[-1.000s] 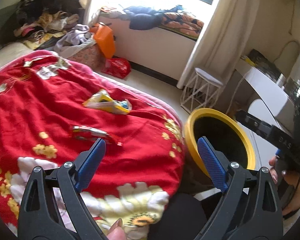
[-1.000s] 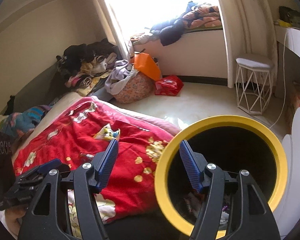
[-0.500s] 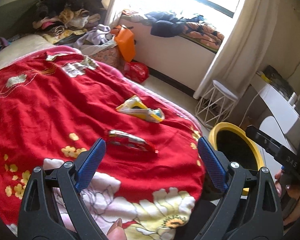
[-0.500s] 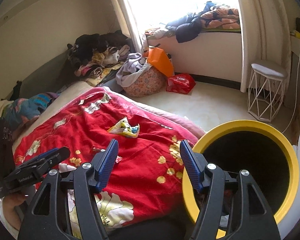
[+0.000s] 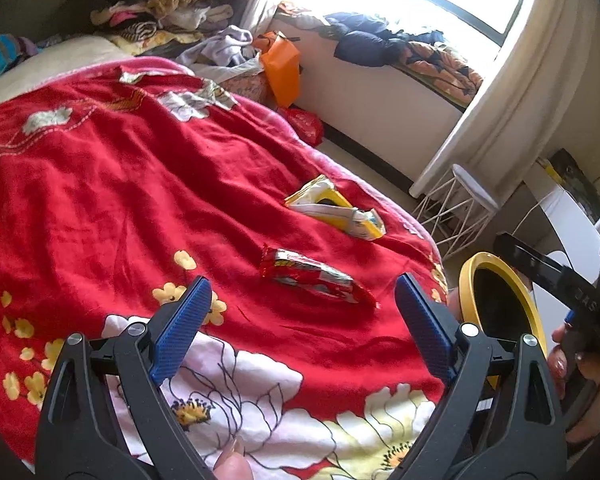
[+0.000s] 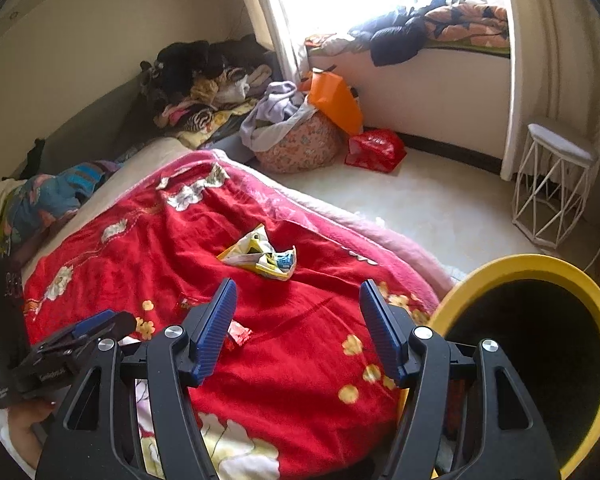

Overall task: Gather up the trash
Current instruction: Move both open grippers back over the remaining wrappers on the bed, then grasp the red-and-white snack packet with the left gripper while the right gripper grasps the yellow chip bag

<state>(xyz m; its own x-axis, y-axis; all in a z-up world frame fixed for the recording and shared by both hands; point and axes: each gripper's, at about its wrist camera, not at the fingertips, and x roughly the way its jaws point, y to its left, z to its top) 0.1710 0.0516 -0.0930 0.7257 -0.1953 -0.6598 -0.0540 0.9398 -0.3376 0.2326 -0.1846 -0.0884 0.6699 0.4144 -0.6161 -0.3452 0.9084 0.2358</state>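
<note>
A red snack wrapper (image 5: 314, 277) lies on the red floral blanket (image 5: 120, 184), just ahead of my open, empty left gripper (image 5: 300, 324). A crumpled yellow-and-white wrapper (image 5: 336, 210) lies farther on; it also shows in the right wrist view (image 6: 262, 254). The yellow-rimmed black trash bin (image 5: 500, 308) stands off the bed's edge to the right, and fills the lower right of the right wrist view (image 6: 540, 344). My right gripper (image 6: 298, 326) is open and empty above the blanket, the red wrapper (image 6: 238, 335) partly hidden behind its left finger.
Piled clothes (image 6: 204, 80) lie at the bed's far end. On the floor stand a cloth basket (image 6: 300, 144), an orange bag (image 6: 334, 100), a red bag (image 6: 376, 148) and a white wire stool (image 6: 552, 184). Bedding lies on the window ledge (image 5: 404, 44).
Both grippers swung left, away from the bin and over the blanket. The red wrapper now sits between the left gripper's fingers in view. Both stayed open.
</note>
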